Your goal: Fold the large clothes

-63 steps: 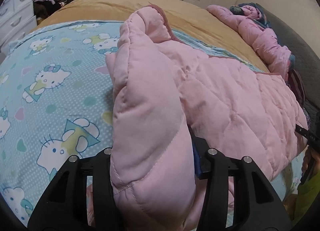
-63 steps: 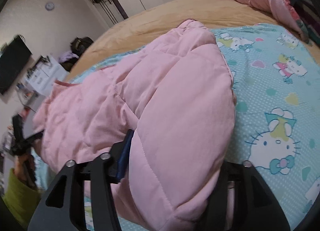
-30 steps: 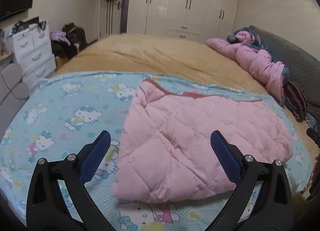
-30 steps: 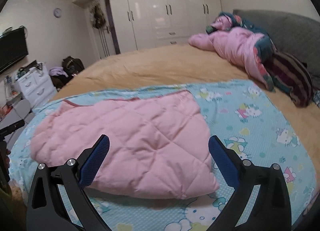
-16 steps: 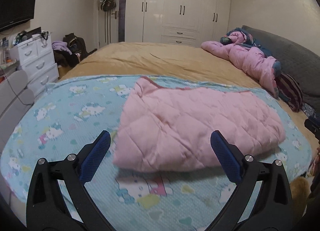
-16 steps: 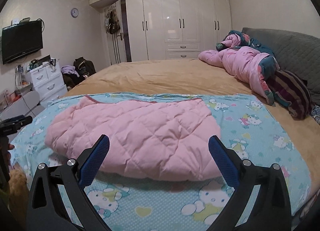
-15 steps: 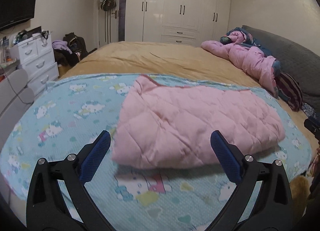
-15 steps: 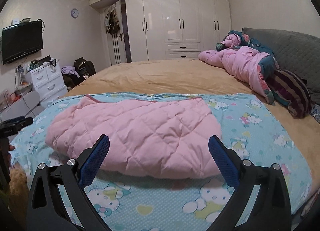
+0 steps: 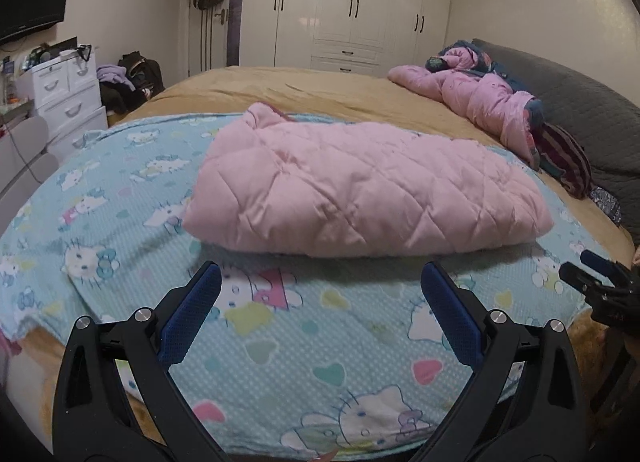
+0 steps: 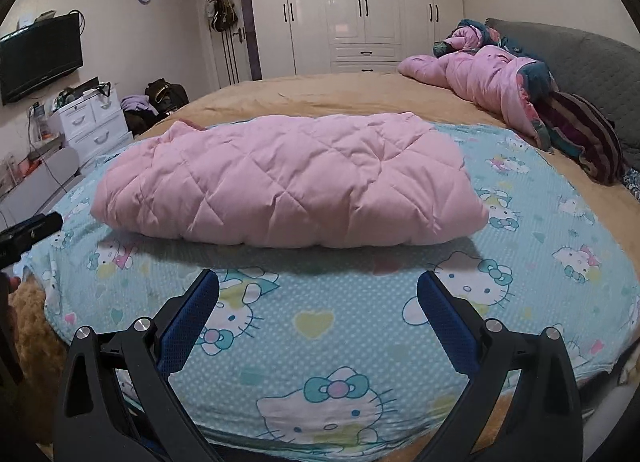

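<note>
both claws hang over the near edge of the bed, each spread wide with nothing between its blue pads. the left claw point(image 9: 320, 294) and the right claw point(image 10: 318, 294) are both clear of the fabric. the right claw also shows at the right edge of the left view, and the left one as a dark tip at the left edge of the right view.

under them lies a blue cat-print blanket point(image 9: 280, 342) spread across the foot of the bed. on it, a little beyond the claws, sits the pink quilted jacket point(image 9: 360, 186), folded into a puffy oblong that runs left to right, with a bit of darker lining sticking up at its far left corner. neither claw touches it.

past the blanket the tan bedspread point(image 10: 340, 94) stretches away. at the far right a second pink jacket point(image 10: 480, 74) lies crumpled by the grey headboard point(image 10: 580, 58), with a striped cushion point(image 10: 580, 130) just beside it. to the left stand white drawers point(image 10: 92, 118) and a wall tv point(image 10: 40, 58); white wardrobes point(image 10: 360, 2) fill the back wall.
</note>
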{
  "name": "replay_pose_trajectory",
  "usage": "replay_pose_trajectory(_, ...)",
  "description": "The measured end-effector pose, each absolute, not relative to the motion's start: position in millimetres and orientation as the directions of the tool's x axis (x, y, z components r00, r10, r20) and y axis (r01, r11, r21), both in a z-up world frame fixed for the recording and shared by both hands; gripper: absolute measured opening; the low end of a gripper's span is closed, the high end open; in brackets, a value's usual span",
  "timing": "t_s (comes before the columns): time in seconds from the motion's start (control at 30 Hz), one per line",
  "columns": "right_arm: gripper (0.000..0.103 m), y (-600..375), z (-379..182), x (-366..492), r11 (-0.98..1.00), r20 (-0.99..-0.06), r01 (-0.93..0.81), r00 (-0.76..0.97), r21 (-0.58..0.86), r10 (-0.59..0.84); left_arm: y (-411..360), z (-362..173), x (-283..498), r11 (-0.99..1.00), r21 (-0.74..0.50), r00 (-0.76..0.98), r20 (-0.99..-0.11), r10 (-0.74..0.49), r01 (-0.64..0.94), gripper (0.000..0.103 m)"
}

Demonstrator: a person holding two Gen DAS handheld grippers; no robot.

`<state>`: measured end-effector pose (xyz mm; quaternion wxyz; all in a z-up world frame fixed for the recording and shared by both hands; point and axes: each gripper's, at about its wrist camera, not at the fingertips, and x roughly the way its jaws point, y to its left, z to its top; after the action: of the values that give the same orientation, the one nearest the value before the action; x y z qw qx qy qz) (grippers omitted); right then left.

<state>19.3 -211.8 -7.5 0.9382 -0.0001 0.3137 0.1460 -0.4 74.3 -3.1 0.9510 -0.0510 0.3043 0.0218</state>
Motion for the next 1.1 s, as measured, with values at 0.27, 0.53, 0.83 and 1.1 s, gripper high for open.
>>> replay_pose_trajectory(0.27, 0.099, -209.4, -2.2, 11.3, 0.952, -0.574, -0.289, 0.765, 0.099, 0.292, 64.9, -7.7, -2.4, 0.995, -0.076, 0.803, -0.596, 0.003, -0.061, 0.094)
replay_pose_trajectory(0.53, 0.099, -207.9, -0.9, 8.2, 0.95, -0.572, -0.297, 0.764, 0.1, 0.299, 64.7, -8.9, -5.4, 0.995, -0.06, 0.797, -0.603, 0.026, -0.078, 0.094)
replay_pose_trajectory(0.83, 0.099, -208.6, 3.0, 4.4, 0.949, -0.568, -0.297, 0.766, 0.104, 0.302, 65.5, -5.9, -9.2, 0.995, -0.05, 0.803, -0.595, 0.044, -0.091, 0.094)
replay_pose_trajectory(1.1, 0.099, -209.5, 6.5, 2.9, 0.949, -0.56, -0.298, 0.771, 0.104, 0.303, 65.8, -4.6, -10.2, 0.995, -0.047, 0.804, -0.593, 0.046, -0.092, 0.094)
